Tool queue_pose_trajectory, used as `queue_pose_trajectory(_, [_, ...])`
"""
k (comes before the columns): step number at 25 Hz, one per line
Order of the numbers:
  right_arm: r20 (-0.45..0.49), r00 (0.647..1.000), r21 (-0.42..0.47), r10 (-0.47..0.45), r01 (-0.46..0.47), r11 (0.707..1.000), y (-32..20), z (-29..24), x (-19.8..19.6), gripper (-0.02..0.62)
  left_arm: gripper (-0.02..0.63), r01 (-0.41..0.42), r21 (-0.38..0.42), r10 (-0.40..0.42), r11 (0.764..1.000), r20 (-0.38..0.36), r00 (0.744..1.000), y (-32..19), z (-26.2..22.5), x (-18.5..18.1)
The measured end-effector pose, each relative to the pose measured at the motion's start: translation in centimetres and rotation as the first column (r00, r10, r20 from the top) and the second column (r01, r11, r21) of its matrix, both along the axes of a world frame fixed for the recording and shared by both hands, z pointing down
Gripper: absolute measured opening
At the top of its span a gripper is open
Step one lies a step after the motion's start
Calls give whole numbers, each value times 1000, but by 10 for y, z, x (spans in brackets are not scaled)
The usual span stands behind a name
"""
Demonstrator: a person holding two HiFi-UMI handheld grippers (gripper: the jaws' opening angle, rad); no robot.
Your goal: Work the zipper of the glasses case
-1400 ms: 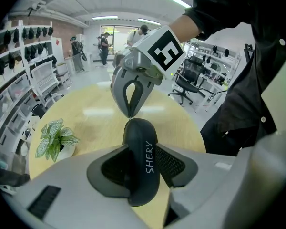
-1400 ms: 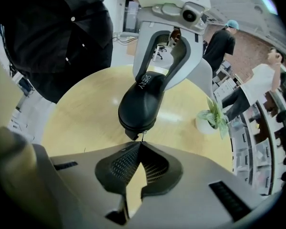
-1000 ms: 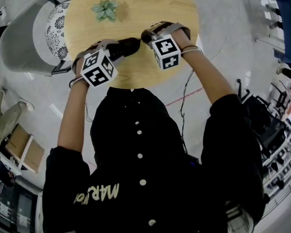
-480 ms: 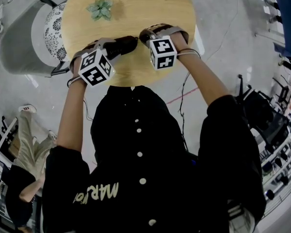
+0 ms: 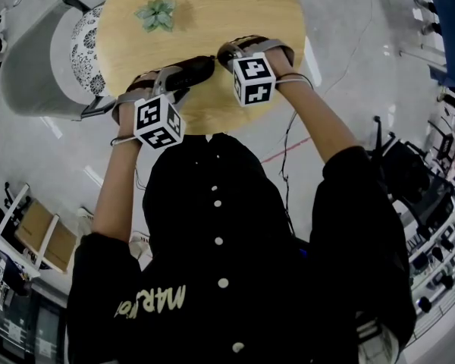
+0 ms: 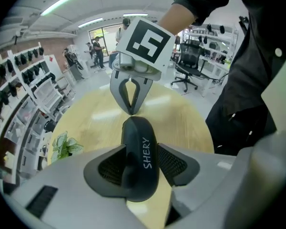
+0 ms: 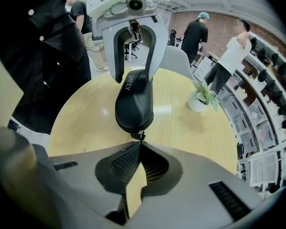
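**Case gripped at both ends above tabletop**

Glasses case point(image 6: 138, 137) is held over the round tabletop point(image 5: 212, 21), lengthwise between the two grippers. Left gripper point(image 6: 142, 163): jaws opening, with the near end of the case between them and both pads touching its sides. Right gripper point(image 7: 139, 147): jaws clenched on the zipper pull point(image 7: 141, 136) at the case's other end. Potted plant point(image 5: 158, 14) stands well apart.
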State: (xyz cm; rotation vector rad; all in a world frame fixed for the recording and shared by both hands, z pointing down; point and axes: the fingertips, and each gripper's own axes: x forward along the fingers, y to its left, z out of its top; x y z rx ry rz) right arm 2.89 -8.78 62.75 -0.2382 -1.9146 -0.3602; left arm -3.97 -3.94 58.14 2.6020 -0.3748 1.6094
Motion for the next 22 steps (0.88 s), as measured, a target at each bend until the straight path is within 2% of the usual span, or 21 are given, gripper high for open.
queue_pose_trajectory(3, [7,1000,2,8,-8,1000,-1,1,-1,6,199,12,33,-13,999,32,999,-4,10,-6])
queue_pose_trajectory(7, [17,1000,22,10,-10,1000,-2,0,0,6,196,42,-41,-42,998,-11,999,-9,9,-9])
queue_pose_trajectory(13, [28,1000,56,4,-6,998,-1,-1,-1,5,196,36,-134,-43,990,-48,998,-14,8,-12])
queue_pose_trajectory(19, [30,999,56,17,-19,998,4,-6,2,5,196,33,-155,-40,987,-48,998,-14,7,-11])
queue_pose_trajectory(22, [43,998,52,52,-54,997,3,-5,2,6,198,21,-156,-28,988,-44,999,-13,8,-11])
